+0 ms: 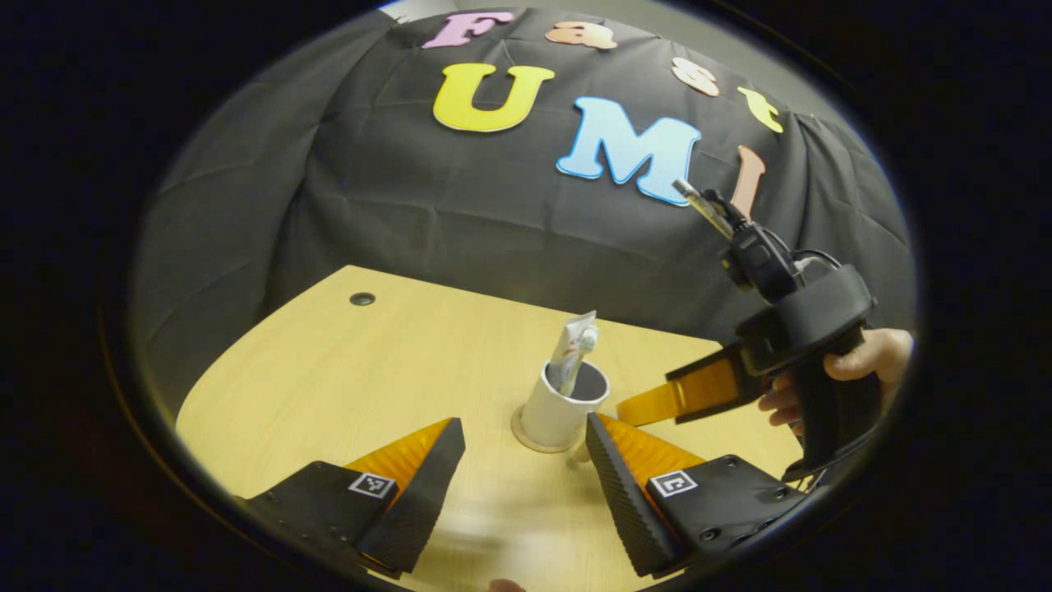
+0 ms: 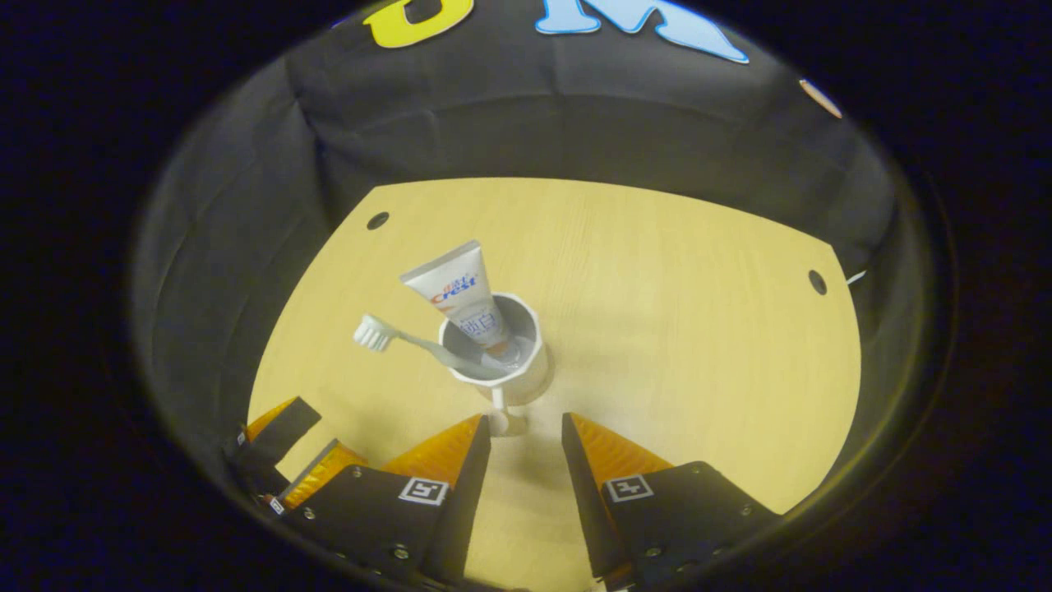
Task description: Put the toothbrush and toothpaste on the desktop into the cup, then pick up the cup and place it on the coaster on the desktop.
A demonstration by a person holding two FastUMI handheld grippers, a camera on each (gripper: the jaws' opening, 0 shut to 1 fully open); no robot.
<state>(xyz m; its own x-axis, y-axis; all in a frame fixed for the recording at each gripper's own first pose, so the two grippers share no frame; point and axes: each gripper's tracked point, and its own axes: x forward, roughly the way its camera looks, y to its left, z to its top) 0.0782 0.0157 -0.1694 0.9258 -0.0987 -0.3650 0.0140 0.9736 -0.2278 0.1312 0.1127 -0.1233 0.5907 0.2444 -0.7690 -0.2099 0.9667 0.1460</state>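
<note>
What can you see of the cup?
The cup is white, smooth like plastic or ceramic, with a small handle on the side facing the right tool. It stands upright on a round coaster on the wooden table. A toothpaste tube and toothbrush lean inside it, sticking out over the rim. Neither tool touches it.

The white cup [image 1: 563, 411] stands upright on the round coaster [image 1: 526, 440], whose pale rim shows under its base, on my wooden surface [image 1: 329, 386]. The toothpaste [image 2: 460, 300], a white tube, stands in it crimped end up. The toothbrush [image 2: 403, 339] leans over the rim beside it, bristle head outside
</note>
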